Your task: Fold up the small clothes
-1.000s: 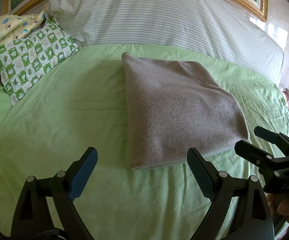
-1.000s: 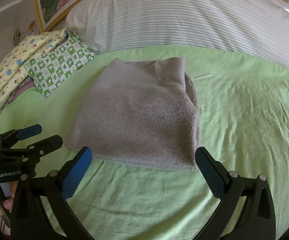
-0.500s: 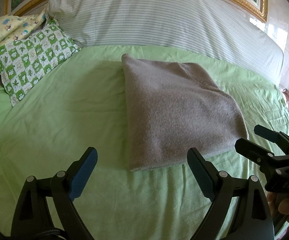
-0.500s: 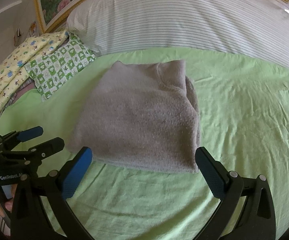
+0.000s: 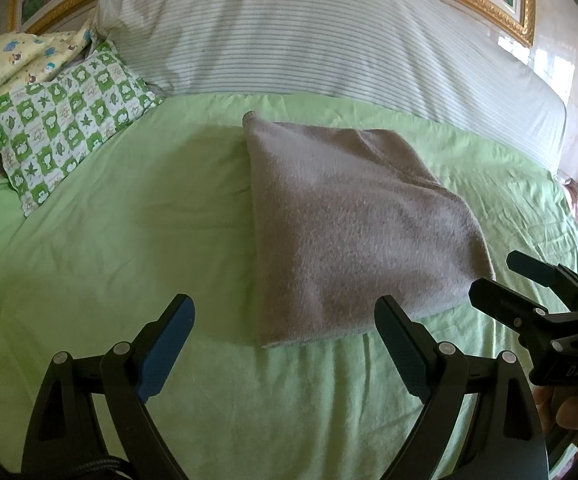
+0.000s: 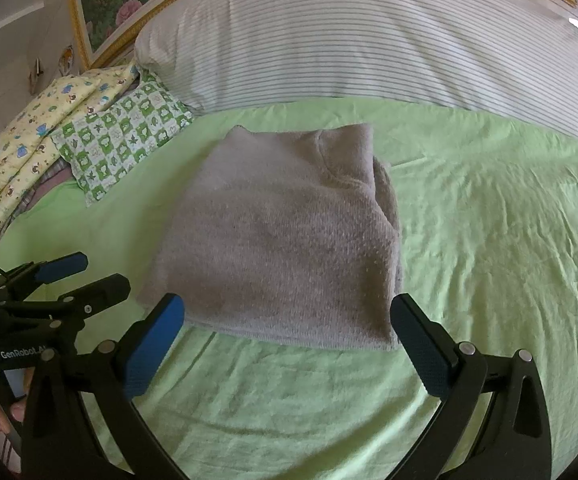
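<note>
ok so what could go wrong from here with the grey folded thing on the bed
1. The grey garment shows loose layers bunched along its right edge; a pinch there may catch only the top layer and undo the fold.
2. The green sheet is soft and wrinkled, so a low pinch by either open gripper, left or right, could grab sheet too.

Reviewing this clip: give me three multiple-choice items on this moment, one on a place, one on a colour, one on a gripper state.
1. Where does the grey garment lie?
A. on the green sheet
B. on the striped pillow
C. in a gripper

2. What colour is the checked pillow?
A. red and white
B. green and white
C. blue

3. How do the left gripper and right gripper stand?
A. both shut
B. one clamping cloth
C. both open

Answers: 1 A, it lies folded flat on the sheet; 2 B, green and white squares; 3 C, fingers wide apart, holding nothing.
</note>
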Motion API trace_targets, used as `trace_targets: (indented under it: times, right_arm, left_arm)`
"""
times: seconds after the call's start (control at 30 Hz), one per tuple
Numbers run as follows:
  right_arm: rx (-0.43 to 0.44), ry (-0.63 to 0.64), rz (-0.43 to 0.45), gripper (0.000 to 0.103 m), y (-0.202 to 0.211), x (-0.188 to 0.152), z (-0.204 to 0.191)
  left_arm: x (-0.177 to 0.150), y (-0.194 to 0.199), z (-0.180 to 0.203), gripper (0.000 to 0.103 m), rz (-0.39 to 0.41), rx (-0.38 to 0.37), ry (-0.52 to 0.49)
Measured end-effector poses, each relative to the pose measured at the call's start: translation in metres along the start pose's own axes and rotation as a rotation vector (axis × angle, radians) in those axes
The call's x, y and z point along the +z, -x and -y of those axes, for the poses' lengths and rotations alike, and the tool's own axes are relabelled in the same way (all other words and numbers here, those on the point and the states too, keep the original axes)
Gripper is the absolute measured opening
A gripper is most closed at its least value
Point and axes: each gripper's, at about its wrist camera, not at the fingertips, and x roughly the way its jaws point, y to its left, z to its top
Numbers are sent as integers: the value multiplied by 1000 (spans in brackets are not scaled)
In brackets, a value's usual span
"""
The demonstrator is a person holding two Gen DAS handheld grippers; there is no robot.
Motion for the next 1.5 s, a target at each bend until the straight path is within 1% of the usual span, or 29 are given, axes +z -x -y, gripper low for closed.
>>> trace_targets:
  times: [0.37,0.87,1.5]
  right_arm:
    - [1,-3,3,103,1,3,-1]
    - [-1,-21,10,103,4,7,-3]
    - [-7,-25,4,103,1,8,-3]
  left_arm:
    - [5,-1,1,93,-5,-7,-7]
    - [5,3,7,93,12,-18,-35]
    - [14,0,0,92,11,-19,19]
